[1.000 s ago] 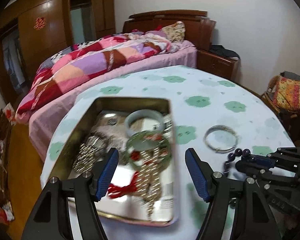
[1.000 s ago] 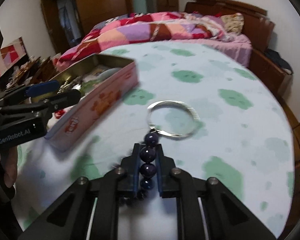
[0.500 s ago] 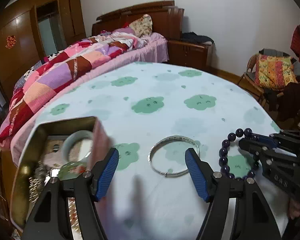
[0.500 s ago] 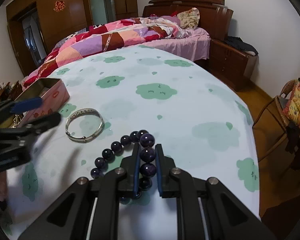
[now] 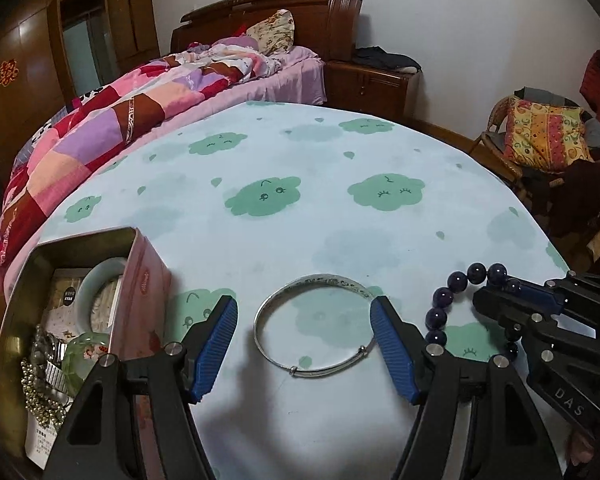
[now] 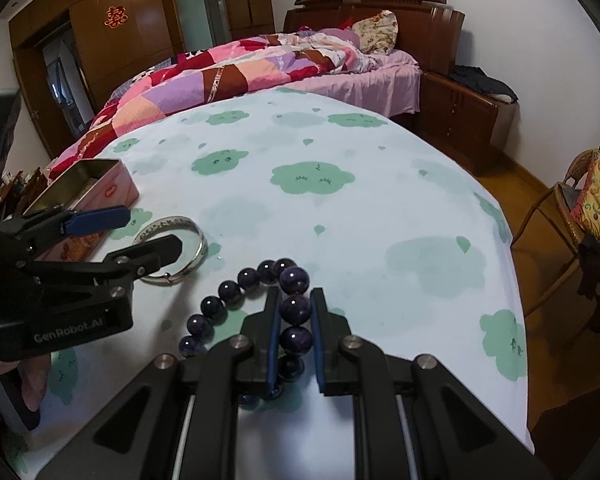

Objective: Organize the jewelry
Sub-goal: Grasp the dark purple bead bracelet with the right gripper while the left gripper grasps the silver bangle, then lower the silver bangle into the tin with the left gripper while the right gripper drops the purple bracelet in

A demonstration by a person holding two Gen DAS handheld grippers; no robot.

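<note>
Right gripper: blue-padded jaws nearly closed, clamped on the dark purple round-bead bracelet. Two or three beads sit between the pads; the remaining beads curve out to the left, low over the cloth. Cannot tell whether they touch it.

Left gripper: jaws spread wide, holding nothing. The thin silver metal bangle lies flat on the cloth between its blue fingertips, the right pad close by the bangle's rim. From the right wrist view the lower black finger crosses over the bangle; contact unclear.

Left of the left gripper: open rectangular pink tin box, gold-coloured inside. It holds a pale jade-like bangle, a green glassy bangle, and gold bead strands.

All rests on a round table under a pale blue cloth printed with green clouds. Beyond it, a bed with a patchwork quilt, and a wicker chair with a yellow patterned cushion on the right.
</note>
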